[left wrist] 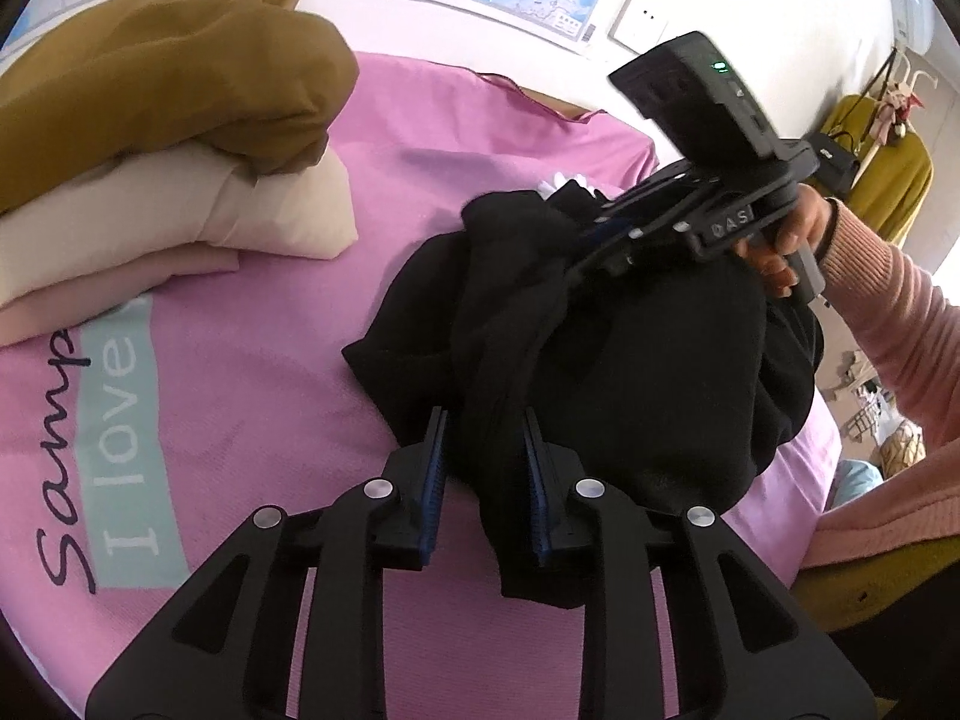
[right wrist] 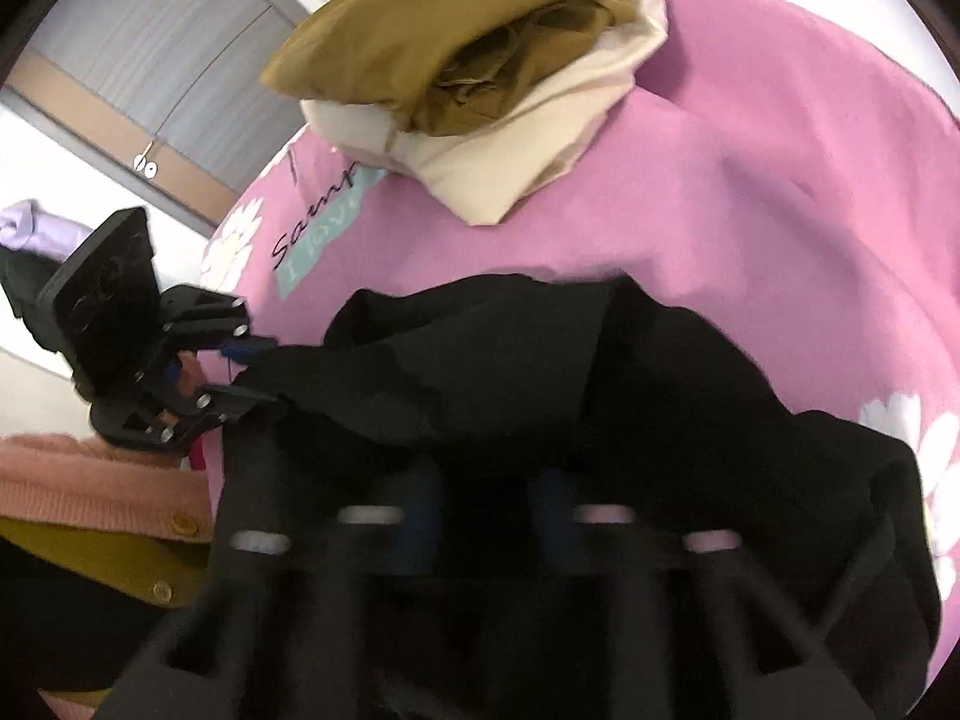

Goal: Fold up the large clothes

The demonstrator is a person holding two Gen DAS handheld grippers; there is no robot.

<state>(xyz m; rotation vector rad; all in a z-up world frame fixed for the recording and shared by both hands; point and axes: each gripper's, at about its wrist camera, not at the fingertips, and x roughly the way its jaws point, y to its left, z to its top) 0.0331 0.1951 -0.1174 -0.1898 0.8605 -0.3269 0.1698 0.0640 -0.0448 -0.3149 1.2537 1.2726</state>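
Note:
A large black garment (left wrist: 630, 348) lies bunched on the pink bedspread (left wrist: 240, 408). My left gripper (left wrist: 486, 468) has its jaws partly apart with a strip of the black cloth running between the blue pads. My right gripper (left wrist: 576, 222) comes in from the right and its fingers are buried in the far edge of the garment. In the right wrist view the black garment (right wrist: 540, 372) fills the lower half and drapes over my right gripper (right wrist: 486, 510), which is blurred. The left gripper (right wrist: 252, 372) shows at the left, holding a black edge.
A folded stack of a brown garment (left wrist: 168, 78) on cream (left wrist: 198, 210) and pale pink clothes sits at the far left of the bed; it also shows in the right wrist view (right wrist: 480, 48). A wall with a map is behind. The person's pink sleeve (left wrist: 888, 312) is at right.

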